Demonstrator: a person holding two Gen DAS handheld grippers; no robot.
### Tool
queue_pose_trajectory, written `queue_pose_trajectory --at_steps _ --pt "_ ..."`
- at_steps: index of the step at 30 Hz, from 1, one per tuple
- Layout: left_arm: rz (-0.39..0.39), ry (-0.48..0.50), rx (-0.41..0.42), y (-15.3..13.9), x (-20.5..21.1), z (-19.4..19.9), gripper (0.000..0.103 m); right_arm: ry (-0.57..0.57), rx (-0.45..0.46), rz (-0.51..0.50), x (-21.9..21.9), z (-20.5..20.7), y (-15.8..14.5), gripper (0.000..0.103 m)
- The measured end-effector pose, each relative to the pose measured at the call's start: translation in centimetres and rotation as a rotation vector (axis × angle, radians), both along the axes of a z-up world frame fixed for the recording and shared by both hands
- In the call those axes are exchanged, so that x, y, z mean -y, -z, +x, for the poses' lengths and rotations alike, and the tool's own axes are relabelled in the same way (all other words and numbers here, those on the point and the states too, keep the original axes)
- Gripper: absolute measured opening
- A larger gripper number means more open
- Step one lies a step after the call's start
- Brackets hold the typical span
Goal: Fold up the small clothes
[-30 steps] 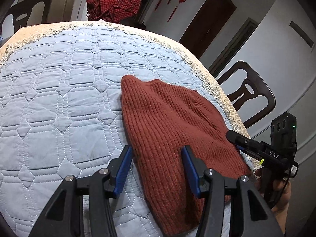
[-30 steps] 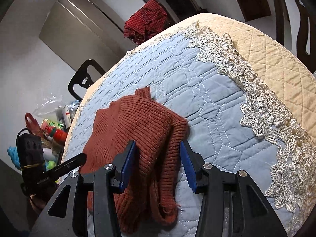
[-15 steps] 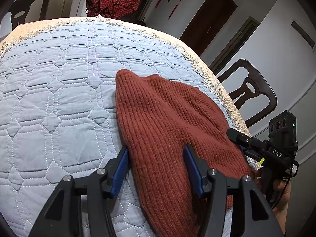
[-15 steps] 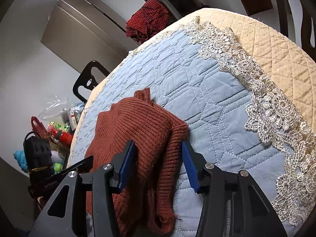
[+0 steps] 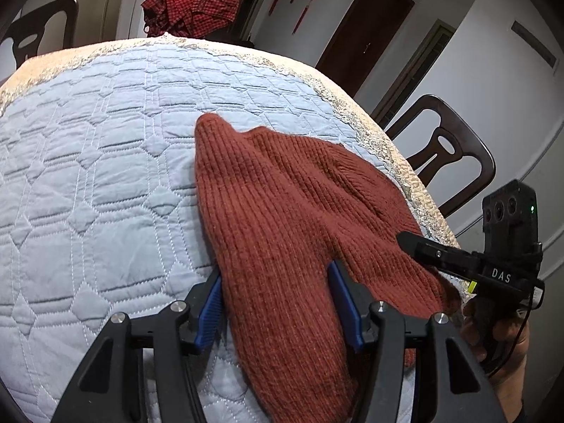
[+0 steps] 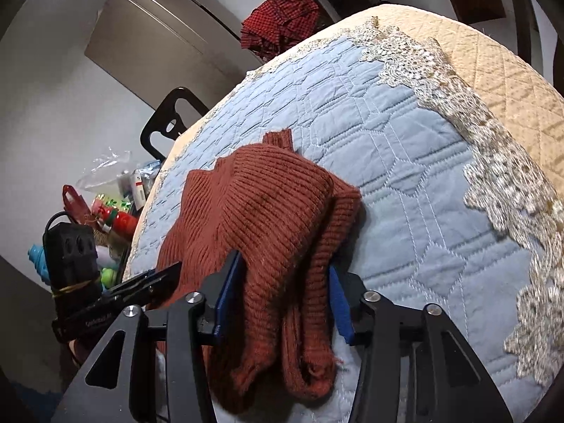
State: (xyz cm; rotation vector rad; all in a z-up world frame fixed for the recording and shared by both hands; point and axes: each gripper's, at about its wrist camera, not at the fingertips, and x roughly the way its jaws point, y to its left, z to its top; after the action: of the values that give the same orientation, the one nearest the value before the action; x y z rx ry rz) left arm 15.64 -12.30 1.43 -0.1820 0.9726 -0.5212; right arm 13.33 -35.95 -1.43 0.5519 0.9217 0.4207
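A round tabletop (image 5: 105, 162), covered in blue quilted cloth with lace trim, carries a rust knitted garment (image 5: 282, 211) toward its four o'clock edge.

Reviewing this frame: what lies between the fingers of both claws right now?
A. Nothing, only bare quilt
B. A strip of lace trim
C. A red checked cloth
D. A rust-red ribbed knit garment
D: the rust-red knit garment runs between the blue fingers of the left claw and also of the right claw, both standing open around it; it lies on the blue quilt.
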Motion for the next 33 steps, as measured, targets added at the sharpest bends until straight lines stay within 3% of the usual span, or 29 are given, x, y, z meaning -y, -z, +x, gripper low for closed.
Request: queue_pose_trajectory --at_steps 6,13,33 --pt "0.021 0.007 0.023 -0.4 0.2 -0.2 0.048 -0.003 0.021 -0.009 -0.3 0.2 -0.1 0.031" --pt "0.057 0.013 0.055 -1.5 0.4 -0.4 0.038 0.010 0.045 -0.023 -0.6 -0.4 -1.0 0.027" --pt "0.061 0.023 0.128 -4.1 -1.2 -2.0 0.035 -0.042 0.134 -0.028 -3.2 -1.5 -4.5 0.026"
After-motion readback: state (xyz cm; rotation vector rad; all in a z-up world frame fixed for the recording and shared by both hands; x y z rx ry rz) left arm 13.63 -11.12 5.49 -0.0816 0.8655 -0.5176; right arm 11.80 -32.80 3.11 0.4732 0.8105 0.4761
